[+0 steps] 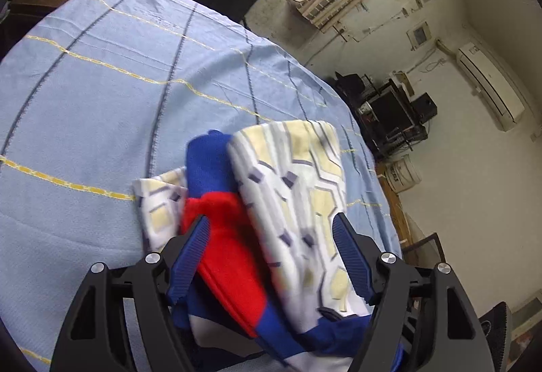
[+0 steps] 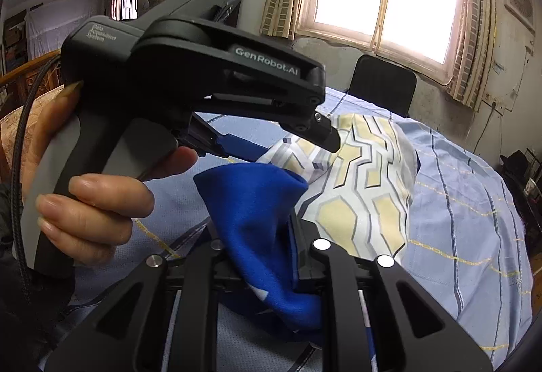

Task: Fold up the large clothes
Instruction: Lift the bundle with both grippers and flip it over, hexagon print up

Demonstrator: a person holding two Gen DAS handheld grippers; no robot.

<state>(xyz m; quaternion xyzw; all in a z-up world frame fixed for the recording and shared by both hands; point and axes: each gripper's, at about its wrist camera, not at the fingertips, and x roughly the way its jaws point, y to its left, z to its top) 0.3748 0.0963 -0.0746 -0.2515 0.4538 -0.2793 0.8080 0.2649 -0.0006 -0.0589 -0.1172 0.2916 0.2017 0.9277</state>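
Nearest, our right gripper has its jaws clamped on the garment, lifting it for folding. Our left gripper stands with jaws apart around it, above the bed.

Black left gripper with ribbed blue pads, silver screws.

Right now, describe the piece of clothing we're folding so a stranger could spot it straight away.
Find the bed under the window, covered by a light blue sheet with yellow and dark lines. Bunched on its near side, between the left gripper fingers, is the garment: white with pale yellow hexagons plus solid blue and red panels, the only patterned fabric there.
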